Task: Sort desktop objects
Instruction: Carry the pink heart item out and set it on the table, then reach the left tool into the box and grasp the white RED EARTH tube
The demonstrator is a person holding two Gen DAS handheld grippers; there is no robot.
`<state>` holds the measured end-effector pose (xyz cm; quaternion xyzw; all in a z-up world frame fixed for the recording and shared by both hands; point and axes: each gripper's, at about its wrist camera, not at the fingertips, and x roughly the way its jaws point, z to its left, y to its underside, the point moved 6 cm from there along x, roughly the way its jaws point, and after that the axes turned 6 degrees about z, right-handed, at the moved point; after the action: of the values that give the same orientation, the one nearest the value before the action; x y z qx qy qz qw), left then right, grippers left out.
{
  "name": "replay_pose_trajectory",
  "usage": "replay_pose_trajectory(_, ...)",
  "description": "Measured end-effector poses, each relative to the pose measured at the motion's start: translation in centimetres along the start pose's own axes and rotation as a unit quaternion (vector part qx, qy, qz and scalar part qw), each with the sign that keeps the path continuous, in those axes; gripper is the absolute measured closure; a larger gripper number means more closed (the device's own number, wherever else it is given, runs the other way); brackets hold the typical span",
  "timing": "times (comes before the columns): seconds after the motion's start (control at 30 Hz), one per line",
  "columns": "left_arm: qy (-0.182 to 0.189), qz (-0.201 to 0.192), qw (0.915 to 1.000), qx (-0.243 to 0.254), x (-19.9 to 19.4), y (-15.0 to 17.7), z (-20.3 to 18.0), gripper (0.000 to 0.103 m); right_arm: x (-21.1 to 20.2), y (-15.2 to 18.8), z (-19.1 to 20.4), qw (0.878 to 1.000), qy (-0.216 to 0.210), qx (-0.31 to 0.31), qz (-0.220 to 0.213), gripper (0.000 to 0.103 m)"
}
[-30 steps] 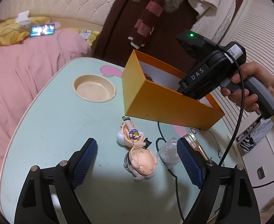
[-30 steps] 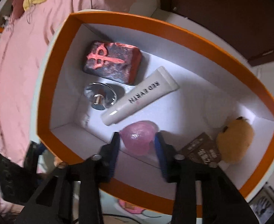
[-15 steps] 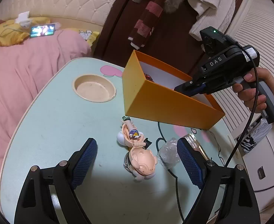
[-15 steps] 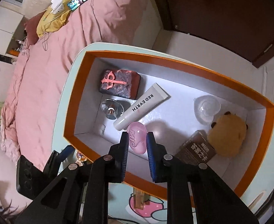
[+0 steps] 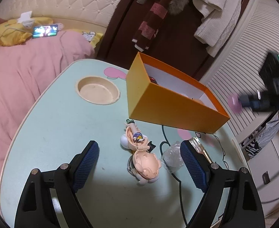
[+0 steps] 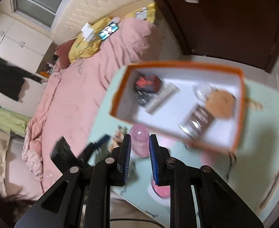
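My left gripper (image 5: 139, 162) has black angular arms, round silver screws and ridged blue pads (image 5: 86, 164). My right gripper (image 6: 139, 149) matches: black frame, silver screws, blue-edged pads (image 6: 127, 152), a green light on its body.

The box (image 5: 169, 112) stands on the table (image 5: 59, 125), toward its far right part. A round recess (image 5: 98, 90) lies in the tabletop to the left of the box. In front of the box, 1 figurine (image 5: 139, 155) lies on the table, with a crumpled wrapper (image 5: 172, 156) just beside it on the right. The bed (image 5: 25, 64) stands beyond the table's left edge, a phone (image 5: 45, 30) lying on it. Inside the box: a tube (image 6: 162, 96) near the middle, a plush toy (image 6: 220, 102) and a packet (image 6: 200, 119) at the right end.
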<state>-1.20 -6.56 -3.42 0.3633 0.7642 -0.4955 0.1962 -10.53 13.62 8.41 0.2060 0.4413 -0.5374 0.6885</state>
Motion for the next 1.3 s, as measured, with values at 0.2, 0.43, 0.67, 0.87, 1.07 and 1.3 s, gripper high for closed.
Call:
replay_pose_trajectory(0.2, -0.008, -0.006, 0.9999, 0.002, -0.1, 0.1, -0.1, 0.016, 3.4, 5.4, -4.3, 0.998, 0.0, 0.059, -0.001, 0.082)
replay_pose_trajectory(0.43, -0.02, -0.006, 0.9997, 0.008, -0.1, 0.1, -0.2, 0.016, 6.0, 7.3, -7.5, 0.994, -0.037, 0.105, -0.014, 0.082)
replay_pose_trajectory(0.67, -0.022, -0.008, 0.9997, 0.007, -0.1, 0.1, 0.0, 0.016, 4.5, 6.7, -8.0, 0.993, -0.018, 0.086, -0.075, 0.073)
replay_pose_trajectory(0.87, -0.024, -0.006, 0.9997, 0.007, -0.1, 0.1, 0.0, 0.016, 2.1, 6.7, -7.4, 0.987, 0.007, 0.048, -0.152, 0.059)
replay_pose_trajectory(1.07, -0.026, -0.004, 0.9997, 0.004, -0.2, -0.1, 0.0, 0.016, 1.5, 7.0, -7.4, 0.974, 0.055, 0.018, -0.218, 0.055)
replay_pose_trajectory(1.3, -0.034, -0.005, 0.9991, 0.025, -0.9, -0.9, -0.8, 0.016, 0.8, 7.6, -8.7, 0.957, 0.084, 0.02, -0.276, 0.055)
